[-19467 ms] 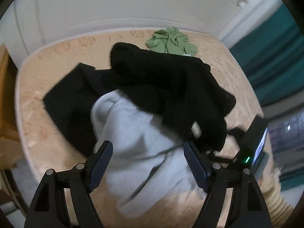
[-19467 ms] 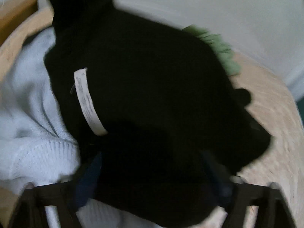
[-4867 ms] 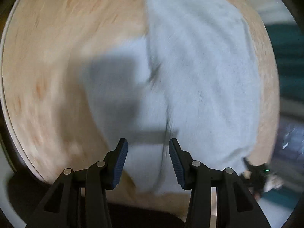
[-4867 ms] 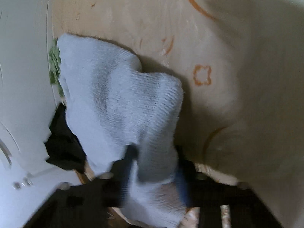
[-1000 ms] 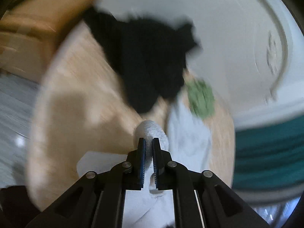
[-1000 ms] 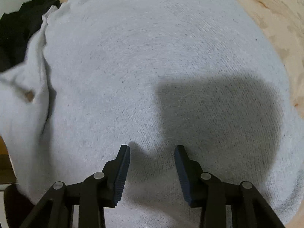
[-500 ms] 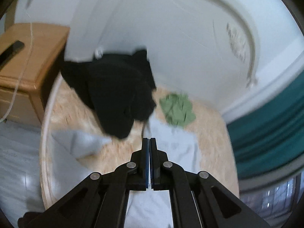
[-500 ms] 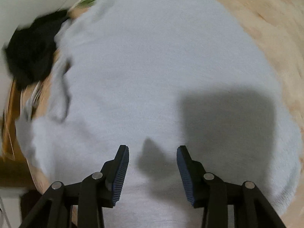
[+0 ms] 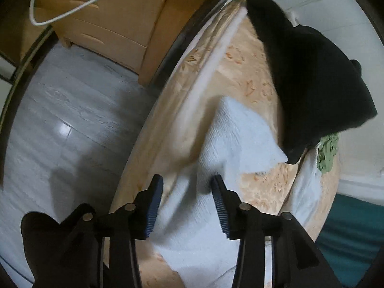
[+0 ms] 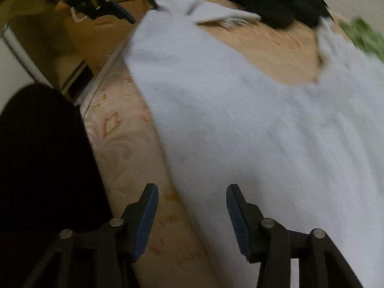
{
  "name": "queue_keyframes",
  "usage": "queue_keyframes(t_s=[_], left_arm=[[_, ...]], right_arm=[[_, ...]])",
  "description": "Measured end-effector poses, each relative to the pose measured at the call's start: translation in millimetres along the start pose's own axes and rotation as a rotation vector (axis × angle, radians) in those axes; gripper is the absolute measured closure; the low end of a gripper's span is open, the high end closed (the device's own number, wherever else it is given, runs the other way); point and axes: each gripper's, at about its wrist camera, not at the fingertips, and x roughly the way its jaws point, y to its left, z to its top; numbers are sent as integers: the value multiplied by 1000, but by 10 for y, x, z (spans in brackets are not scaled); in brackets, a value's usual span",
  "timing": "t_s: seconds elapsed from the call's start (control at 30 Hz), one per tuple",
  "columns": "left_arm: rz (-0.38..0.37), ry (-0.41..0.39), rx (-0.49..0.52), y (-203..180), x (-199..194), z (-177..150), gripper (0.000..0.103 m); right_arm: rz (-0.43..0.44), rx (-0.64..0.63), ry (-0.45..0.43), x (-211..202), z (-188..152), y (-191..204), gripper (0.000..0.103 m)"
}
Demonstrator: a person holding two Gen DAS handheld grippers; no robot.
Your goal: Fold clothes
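A pale grey knit sweater (image 10: 264,124) lies spread flat on the beige patterned bed (image 10: 124,144). One of its sleeves (image 9: 235,134) lies near the bed's edge. My left gripper (image 9: 187,204) is open above that sleeve, with fabric below the gap and nothing pinched. It also shows as the left gripper (image 10: 112,7) at the sweater's far corner. My right gripper (image 10: 192,218) is open over the sweater's near side edge, one finger above the bed cover and the other above the knit.
A heap of black clothes (image 9: 312,79) lies at the back of the bed, with a green garment (image 9: 327,152) beside it. A wooden nightstand (image 9: 103,24) with a white cable stands past the bed's edge, above grey floor (image 9: 60,120). A person's dark clothing (image 10: 40,158) is close on the left.
My left gripper was shut and raised; now it is open and low over the sleeve at the bed's edge. My right gripper has opened wider and shifted to the sweater's side edge.
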Motion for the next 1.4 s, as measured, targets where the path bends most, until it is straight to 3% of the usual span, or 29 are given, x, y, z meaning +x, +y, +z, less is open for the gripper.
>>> queue_keyframes(t_s=[0.07,0.17,0.3,0.4,0.53,0.57,0.6,0.63,0.67,0.7,0.83,0.9,1.0,1.17,1.3,1.4], left_arm=[[3,22,19,-14,76,81,56],[4,38,52,-93,165,160,42],[-52,22,62,-201,110,188,42],[-92,31,78,-310,39,170,42],[-40,89,53,-360,277,207,43],[-20,92,36,-345,342,211,45],[2,81,37,-341,365,203,56],[24,69,39,-338,387,194,73],[30,56,40,-328,381,176,80],[-8,45,32,-302,348,153,86],[-136,-26,-38,-128,63,26,91],[-162,-86,-26,-137,-174,-82,91],[-233,-149,79,-493,-537,-295,91],[-264,-204,490,-1971,-820,-935,91],[-159,-114,825,-3341,-194,-1721,90],[34,64,912,-3866,710,-2041,90]], right_arm=[[-38,-67,-14,136,109,126,49],[-44,-70,-16,217,144,113,48],[-42,-53,-13,298,162,52,50],[-40,-40,-11,358,176,6,56],[-38,-23,-9,439,194,-56,66],[-37,-18,-8,459,198,-71,71],[-37,-14,-7,479,203,-87,75],[-25,8,-15,447,193,-134,85],[-5,43,-29,376,173,-206,95],[16,78,-43,305,153,-277,95],[97,218,-99,22,73,-563,96],[138,288,-127,-120,34,-706,97],[199,392,-169,-333,-26,-921,97],[271,617,-262,-782,-280,-1395,97],[297,907,-298,-916,-840,-1913,96],[232,1057,-230,-818,-1233,-2176,94]])
